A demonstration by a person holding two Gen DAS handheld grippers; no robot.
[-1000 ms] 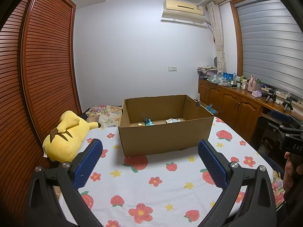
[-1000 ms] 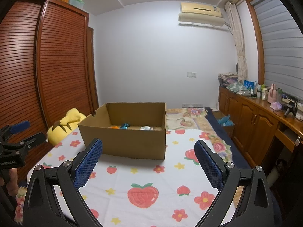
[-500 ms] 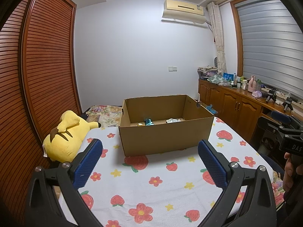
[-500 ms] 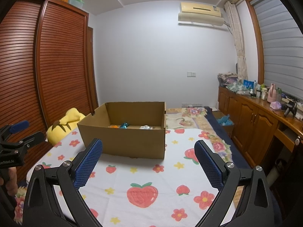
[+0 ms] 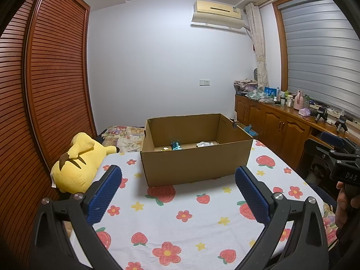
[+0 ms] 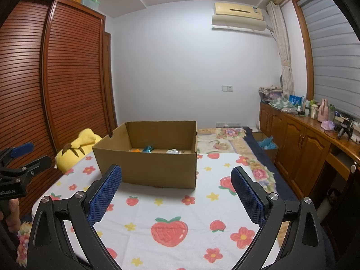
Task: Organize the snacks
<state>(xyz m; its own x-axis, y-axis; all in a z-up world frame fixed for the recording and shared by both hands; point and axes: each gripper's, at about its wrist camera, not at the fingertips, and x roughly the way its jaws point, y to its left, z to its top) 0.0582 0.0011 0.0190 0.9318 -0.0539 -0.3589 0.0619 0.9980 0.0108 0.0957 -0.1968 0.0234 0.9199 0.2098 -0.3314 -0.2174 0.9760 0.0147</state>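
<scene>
An open cardboard box point(image 5: 198, 164) point(image 6: 146, 168) stands on a bed sheet printed with strawberries and flowers point(image 5: 180, 216) point(image 6: 171, 211). Inside it lie a teal snack packet point(image 5: 176, 145) point(image 6: 148, 149), a white packet point(image 5: 204, 144) point(image 6: 173, 151) and an orange one point(image 6: 135, 150). My left gripper point(image 5: 178, 191) is open, well short of the box, with nothing between its blue pads. My right gripper point(image 6: 176, 191) is open too, in front of the box, and holds nothing. Each gripper shows at the edge of the other's view, held by a hand point(image 5: 344, 202).
A yellow plush toy point(image 5: 76, 166) point(image 6: 76, 146) lies left of the box against the slatted wooden wardrobe point(image 5: 45, 94). A wooden cabinet point(image 5: 283, 126) with bottles and clutter runs along the right wall. A floral quilt point(image 6: 227, 139) lies behind the box.
</scene>
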